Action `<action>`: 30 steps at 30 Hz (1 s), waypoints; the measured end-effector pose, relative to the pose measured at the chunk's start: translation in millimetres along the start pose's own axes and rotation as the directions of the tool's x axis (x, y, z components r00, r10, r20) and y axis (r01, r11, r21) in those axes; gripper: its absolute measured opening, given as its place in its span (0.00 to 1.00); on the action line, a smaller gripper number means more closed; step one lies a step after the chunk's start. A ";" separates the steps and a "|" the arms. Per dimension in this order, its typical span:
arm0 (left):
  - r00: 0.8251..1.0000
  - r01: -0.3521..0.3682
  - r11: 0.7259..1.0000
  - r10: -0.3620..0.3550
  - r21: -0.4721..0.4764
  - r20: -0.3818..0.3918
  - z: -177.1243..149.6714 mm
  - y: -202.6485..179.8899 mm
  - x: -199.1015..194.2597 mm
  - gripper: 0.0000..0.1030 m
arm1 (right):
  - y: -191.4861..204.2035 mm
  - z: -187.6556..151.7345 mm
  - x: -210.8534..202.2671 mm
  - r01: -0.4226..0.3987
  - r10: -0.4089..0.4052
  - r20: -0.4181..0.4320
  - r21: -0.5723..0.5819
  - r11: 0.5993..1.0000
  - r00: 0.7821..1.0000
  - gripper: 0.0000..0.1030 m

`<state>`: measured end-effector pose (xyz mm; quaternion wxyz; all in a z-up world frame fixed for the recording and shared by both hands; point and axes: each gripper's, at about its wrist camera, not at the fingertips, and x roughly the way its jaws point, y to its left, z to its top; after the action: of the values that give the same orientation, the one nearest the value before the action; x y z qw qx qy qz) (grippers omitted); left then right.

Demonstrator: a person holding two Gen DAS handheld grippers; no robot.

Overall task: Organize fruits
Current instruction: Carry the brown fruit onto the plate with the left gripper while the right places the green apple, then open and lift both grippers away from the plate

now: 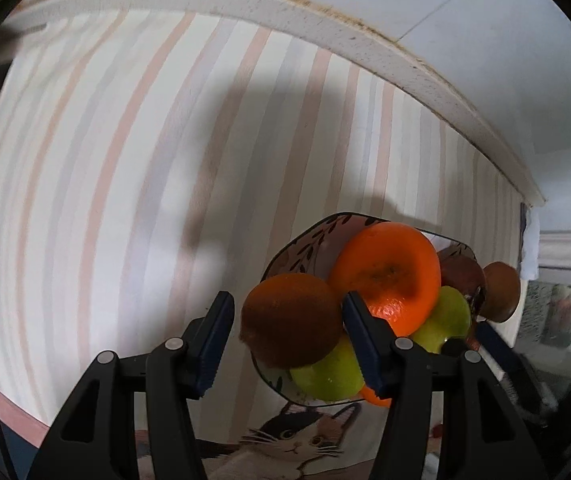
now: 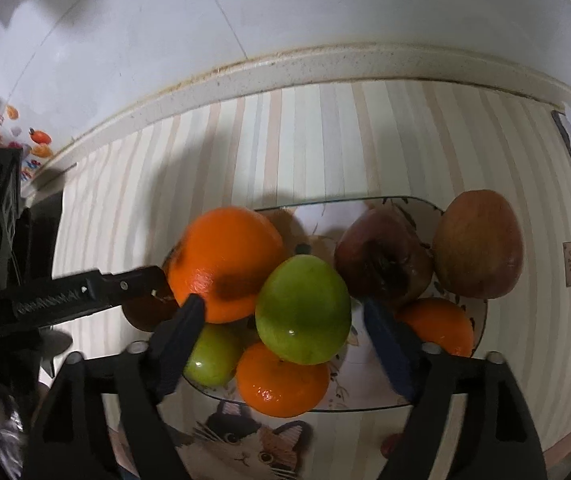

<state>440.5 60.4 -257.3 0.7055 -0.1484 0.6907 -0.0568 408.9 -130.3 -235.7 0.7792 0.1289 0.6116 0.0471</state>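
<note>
Striped cloth (image 2: 305,140) carries the leaf-patterned plate (image 2: 481,320), where fruit piles. Beyond the right gripper (image 2: 283,322), whose fingers stand spread and touch nothing, the green apple (image 2: 303,310) sits between them. Left gripper (image 1: 283,330) clamps a brownish-orange citrus (image 1: 291,320) at the plate's edge, probably for adding.

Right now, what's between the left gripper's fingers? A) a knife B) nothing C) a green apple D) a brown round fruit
D: the left wrist view shows a brown round fruit between the left gripper's fingers, at the edge of the plate, while the green apples sit on the plate.
</note>
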 end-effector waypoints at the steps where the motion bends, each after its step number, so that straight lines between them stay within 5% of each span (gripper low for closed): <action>1: 1.000 -0.009 1.000 0.009 0.014 0.013 -1.4 -2.6 -4.6 0.54 | -0.9 0.3 -4.1 -0.001 0.001 0.005 0.004 1.000 1.000 0.89; 6: 0.988 -0.120 0.989 0.111 0.085 0.105 -14.9 -12.9 -33.7 0.83 | -11.4 -3.3 -31.9 0.040 -0.040 0.018 0.013 0.999 0.999 0.93; 15: 0.963 -0.217 0.968 0.191 0.127 0.193 -71.8 -29.2 -58.3 0.84 | -30.0 -30.6 -72.8 0.205 -0.201 0.075 -0.051 0.977 0.977 0.95; 22: 0.947 -0.229 0.968 0.198 0.099 0.252 -112.5 -48.1 -75.8 0.84 | -32.9 -49.4 -103.4 0.178 -0.166 0.120 -0.096 0.979 0.979 0.95; 30: 0.908 -0.234 0.965 0.175 0.115 0.380 -162.8 -63.7 -131.0 0.84 | -23.8 -83.4 -160.7 0.166 -0.139 0.203 -0.122 0.979 0.969 0.95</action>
<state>281.9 15.9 -113.8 0.8336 -0.0266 0.5517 -0.0081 286.6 -178.4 -108.9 0.8434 0.0310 0.5362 0.0163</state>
